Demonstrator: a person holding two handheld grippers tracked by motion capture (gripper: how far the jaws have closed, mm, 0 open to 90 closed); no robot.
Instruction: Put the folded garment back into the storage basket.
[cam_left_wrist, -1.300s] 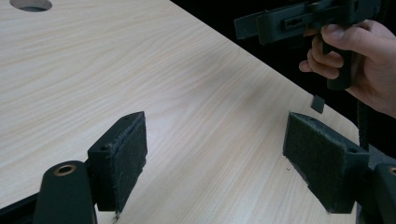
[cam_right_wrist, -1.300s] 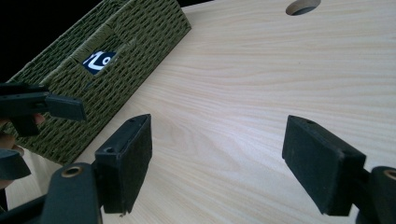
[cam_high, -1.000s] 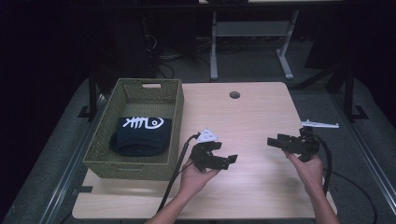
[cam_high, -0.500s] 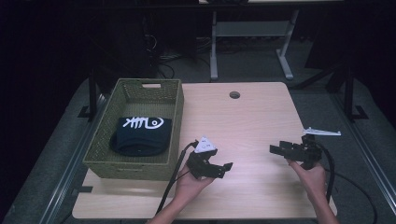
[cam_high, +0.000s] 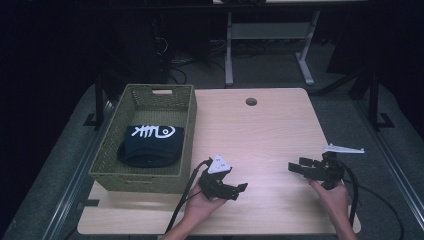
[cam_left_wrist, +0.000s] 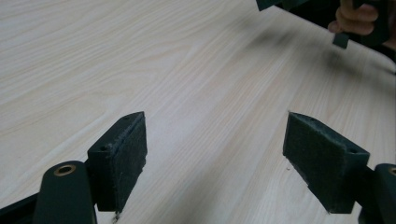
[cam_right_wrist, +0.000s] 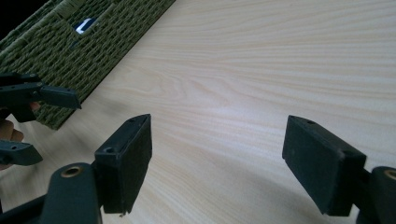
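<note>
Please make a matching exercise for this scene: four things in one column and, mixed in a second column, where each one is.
Things:
1. dark folded cloth
2. woven basket
3. left gripper
4. right gripper

Places:
A. near the table's right edge
B. inside the basket
C. on the table's left part
D. just right of the basket's near corner

Pairs: 1-B, 2-C, 3-D, 4-A

A pale wooden tabletop (cam_high: 265, 135) carries a woven green basket (cam_high: 186, 125) along its left edge, with a round cable hole (cam_high: 251, 101) to the right of the basket's far corner.
</note>
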